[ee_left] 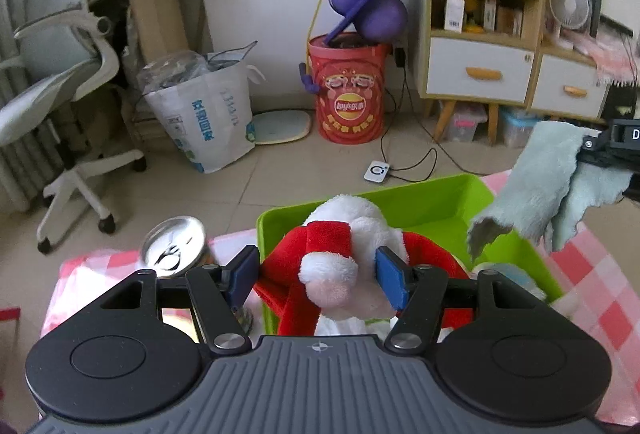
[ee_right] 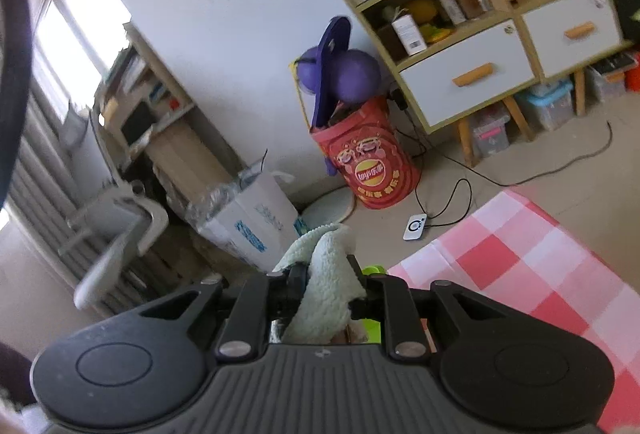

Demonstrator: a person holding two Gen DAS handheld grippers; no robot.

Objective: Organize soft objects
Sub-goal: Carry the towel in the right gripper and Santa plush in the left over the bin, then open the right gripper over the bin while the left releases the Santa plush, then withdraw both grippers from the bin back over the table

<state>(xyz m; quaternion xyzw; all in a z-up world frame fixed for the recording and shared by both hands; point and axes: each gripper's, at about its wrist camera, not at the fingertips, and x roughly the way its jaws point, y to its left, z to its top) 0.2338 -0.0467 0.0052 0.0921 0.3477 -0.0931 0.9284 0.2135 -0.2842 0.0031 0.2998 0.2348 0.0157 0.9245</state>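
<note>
Cluttered room, tiled floor; a pink-and-white checked tablecloth [ee_left: 580, 298] covers the table. A red-and-white plush toy [ee_left: 340, 258] is gripped between the blue pads of the left gripper [ee_left: 318, 276], held over the green bin [ee_left: 436, 201] on the table, tool pitched downward. A pale-green fleece cloth [ee_right: 328, 286] is clamped tight in the right gripper [ee_right: 328, 290], hanging at the bin's right edge. A drink can [ee_left: 174, 248] is seen left of the bin. "Lay's" is read on the red barrel [ee_left: 348, 93] on the floor.
</note>
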